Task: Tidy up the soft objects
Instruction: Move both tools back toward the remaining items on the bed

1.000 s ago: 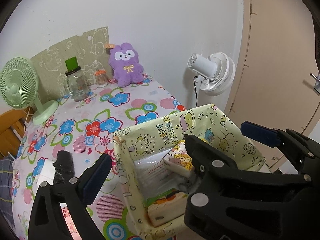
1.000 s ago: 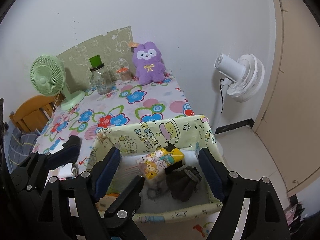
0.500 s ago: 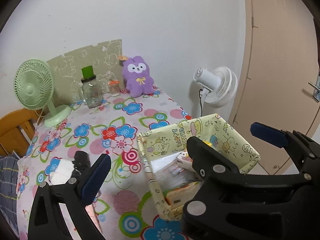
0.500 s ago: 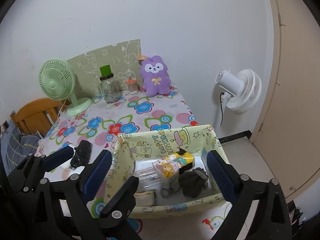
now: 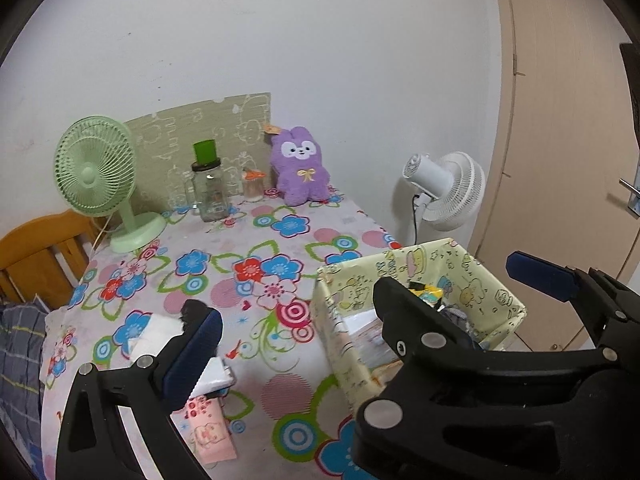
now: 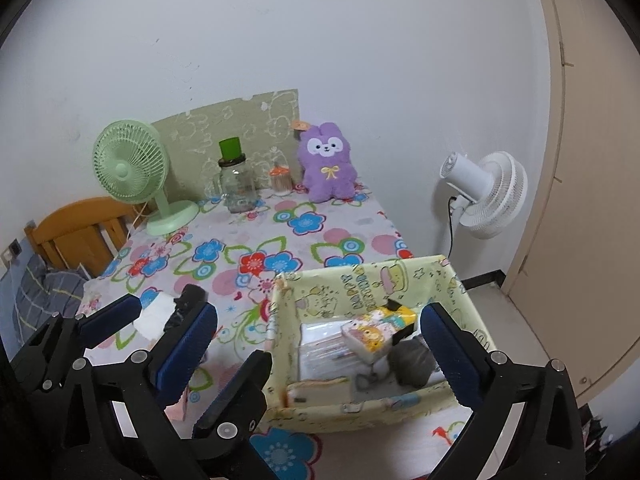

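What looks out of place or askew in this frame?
The yellow fabric bin hangs past the table's right edge. A black item, white cloth and pink packet lie loose outside it. Nothing spilled.

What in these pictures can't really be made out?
- Left view: most of the box contents, hidden behind the left tongs.
- Both views: the black and white soft things on the table, partly covered by blue pads.
- Right view: the dark bundle in the box, too blurred to identify.

Open flowered tablecloth (image 6: 280, 236) runs mid-table; fabric bin (image 6: 472, 312) blocks the near right, green fan (image 6: 132, 168) and jar (image 6: 238, 188) (back edge) crowd the wall.
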